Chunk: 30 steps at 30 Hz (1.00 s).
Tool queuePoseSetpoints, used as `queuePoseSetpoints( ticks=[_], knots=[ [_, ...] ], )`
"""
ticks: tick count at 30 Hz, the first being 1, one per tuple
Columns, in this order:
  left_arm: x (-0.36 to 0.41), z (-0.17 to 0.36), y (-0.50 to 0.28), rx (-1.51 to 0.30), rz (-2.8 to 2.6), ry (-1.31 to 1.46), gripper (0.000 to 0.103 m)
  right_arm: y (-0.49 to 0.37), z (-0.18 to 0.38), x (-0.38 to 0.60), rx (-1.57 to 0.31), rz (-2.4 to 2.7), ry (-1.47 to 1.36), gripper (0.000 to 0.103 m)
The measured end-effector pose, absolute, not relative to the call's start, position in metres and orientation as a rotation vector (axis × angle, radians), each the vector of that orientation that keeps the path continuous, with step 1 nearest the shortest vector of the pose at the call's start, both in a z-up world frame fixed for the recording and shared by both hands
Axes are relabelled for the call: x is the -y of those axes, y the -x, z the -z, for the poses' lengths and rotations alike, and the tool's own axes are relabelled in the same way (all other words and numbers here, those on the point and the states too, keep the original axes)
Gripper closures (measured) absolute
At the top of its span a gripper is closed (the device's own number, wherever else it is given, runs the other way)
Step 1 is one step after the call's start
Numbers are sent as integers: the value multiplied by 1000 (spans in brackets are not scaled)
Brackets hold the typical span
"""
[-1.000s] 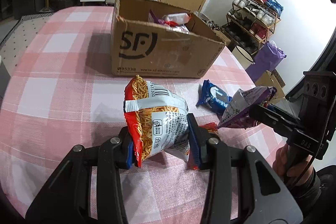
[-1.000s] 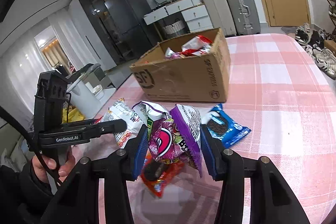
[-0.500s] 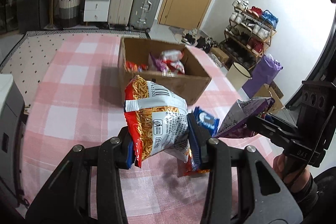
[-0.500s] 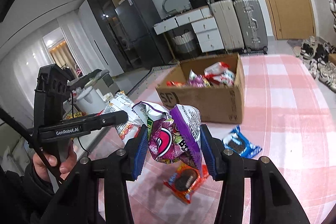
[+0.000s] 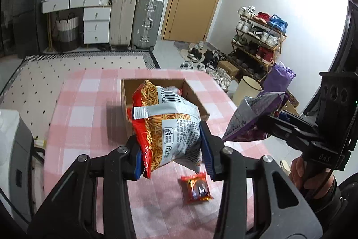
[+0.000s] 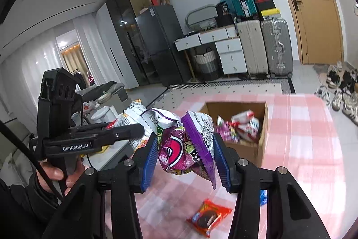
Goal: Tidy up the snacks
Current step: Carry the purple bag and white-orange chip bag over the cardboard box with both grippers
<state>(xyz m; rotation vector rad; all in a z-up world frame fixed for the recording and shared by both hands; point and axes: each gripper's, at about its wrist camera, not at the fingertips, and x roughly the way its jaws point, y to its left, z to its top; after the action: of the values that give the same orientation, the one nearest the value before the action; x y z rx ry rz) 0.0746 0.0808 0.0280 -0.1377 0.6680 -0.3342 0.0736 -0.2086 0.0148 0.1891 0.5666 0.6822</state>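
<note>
Red chip bag: clamped between the blue pads of the left gripper, held up above the table, upright, barcode side showing.
Purple bag: squeezed with a crumpled white-and-green packet between the pads of the right gripper, also off the table.
Box: open cardboard, on the table beyond both grippers, several snack packs inside.
Red cookie pack: flat on the cloth below the grippers, apart from the box.
Blue pack: only an edge shows, behind the right gripper's finger.
Table: pink and white check cloth.
Hands: left hand and right hand each wrap a gripper handle.
</note>
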Motion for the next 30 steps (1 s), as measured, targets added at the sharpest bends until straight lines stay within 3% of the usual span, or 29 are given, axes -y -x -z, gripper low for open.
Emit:
queuePoseSetpoints(
  ticks=[14, 23, 30],
  knots=[
    [-71, -94, -159, -644, 331, 112, 65, -161, -63, 206, -559, -674, -206, 55],
    [-54, -77, -249, -687, 343, 99, 65, -220, -56, 194, -589, -650, -163, 55],
    [-45, -34, -311, -739, 350, 101, 64, -270, -29, 187, -640, -630, -155, 55]
  ],
)
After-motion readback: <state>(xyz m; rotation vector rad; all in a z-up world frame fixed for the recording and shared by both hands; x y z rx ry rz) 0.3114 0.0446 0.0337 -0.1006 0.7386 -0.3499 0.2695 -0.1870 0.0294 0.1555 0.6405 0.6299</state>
